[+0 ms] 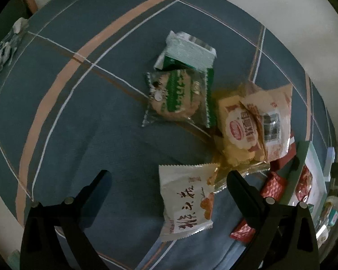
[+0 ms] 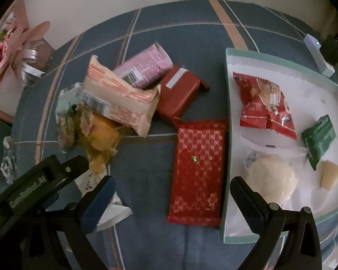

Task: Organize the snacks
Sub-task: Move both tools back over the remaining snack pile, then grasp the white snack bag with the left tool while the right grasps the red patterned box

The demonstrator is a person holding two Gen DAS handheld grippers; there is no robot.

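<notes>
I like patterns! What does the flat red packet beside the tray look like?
Red with a gold lattice pattern, clearest in the right wrist view.

"GenRobot.AI" on left gripper (image 2: pixel 63 177) body; Chinese script on white snack pkt (image 1: pixel 187 202).

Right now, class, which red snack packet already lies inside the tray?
The crinkled red bag with a picture, on the tray's white floor; both other red packets lie on the cloth.

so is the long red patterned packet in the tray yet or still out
Still out. The long red patterned packet lies flat on the blue cloth, alongside the tray's left rim, with none of it inside.
</notes>
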